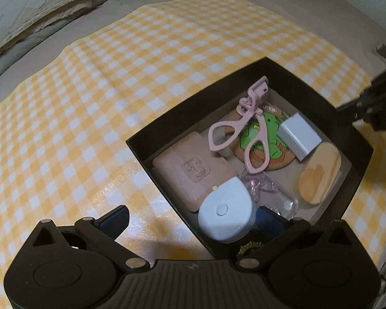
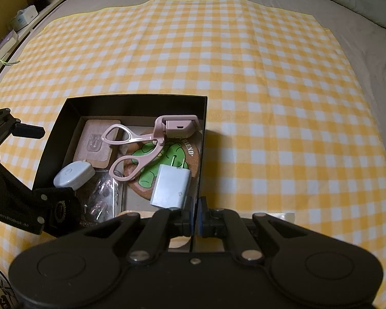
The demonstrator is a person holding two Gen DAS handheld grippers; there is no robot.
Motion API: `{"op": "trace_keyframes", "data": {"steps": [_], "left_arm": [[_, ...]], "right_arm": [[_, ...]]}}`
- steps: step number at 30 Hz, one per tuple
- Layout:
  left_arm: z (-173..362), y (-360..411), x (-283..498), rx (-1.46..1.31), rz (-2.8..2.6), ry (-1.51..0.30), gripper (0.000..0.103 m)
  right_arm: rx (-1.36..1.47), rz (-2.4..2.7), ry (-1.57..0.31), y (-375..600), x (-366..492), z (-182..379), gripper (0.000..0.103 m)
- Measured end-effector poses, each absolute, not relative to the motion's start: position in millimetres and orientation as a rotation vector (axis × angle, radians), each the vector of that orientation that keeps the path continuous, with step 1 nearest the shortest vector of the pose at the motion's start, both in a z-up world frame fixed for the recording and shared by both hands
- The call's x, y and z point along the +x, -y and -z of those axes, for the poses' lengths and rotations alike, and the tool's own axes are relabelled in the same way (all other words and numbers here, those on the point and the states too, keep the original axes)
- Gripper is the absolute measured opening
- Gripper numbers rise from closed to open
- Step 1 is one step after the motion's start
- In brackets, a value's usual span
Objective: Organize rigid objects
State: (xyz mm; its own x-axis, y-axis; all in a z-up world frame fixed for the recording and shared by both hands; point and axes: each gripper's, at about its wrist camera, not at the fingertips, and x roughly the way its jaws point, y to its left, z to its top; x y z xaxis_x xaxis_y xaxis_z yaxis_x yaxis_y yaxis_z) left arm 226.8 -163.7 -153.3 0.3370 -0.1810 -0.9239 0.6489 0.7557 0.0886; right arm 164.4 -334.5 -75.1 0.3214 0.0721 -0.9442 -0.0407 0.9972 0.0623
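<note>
A black open box sits on a yellow checked cloth. Inside lie a pink eyelash curler, a round cork coaster with a green print, a white plug adapter, a square wooden coaster, a white rounded device, a clear bag of small items and an oval wooden piece. My left gripper is open, straddling the box's near corner, the white device between its fingers. My right gripper is shut on the box's right wall.
The checked cloth covers a grey bed. A pillow lies at the far left in the left wrist view. Shelves with small boxes stand at the left in the right wrist view.
</note>
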Motion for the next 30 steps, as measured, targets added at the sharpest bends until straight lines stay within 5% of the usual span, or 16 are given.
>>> {"op": "trace_keyframes", "data": {"steps": [30], "left_arm": [[89,154,199,0.137,0.538,-0.994,0.103]], "right_arm": [[0.039,-0.065,-1.226,333,161,72,0.004]]}}
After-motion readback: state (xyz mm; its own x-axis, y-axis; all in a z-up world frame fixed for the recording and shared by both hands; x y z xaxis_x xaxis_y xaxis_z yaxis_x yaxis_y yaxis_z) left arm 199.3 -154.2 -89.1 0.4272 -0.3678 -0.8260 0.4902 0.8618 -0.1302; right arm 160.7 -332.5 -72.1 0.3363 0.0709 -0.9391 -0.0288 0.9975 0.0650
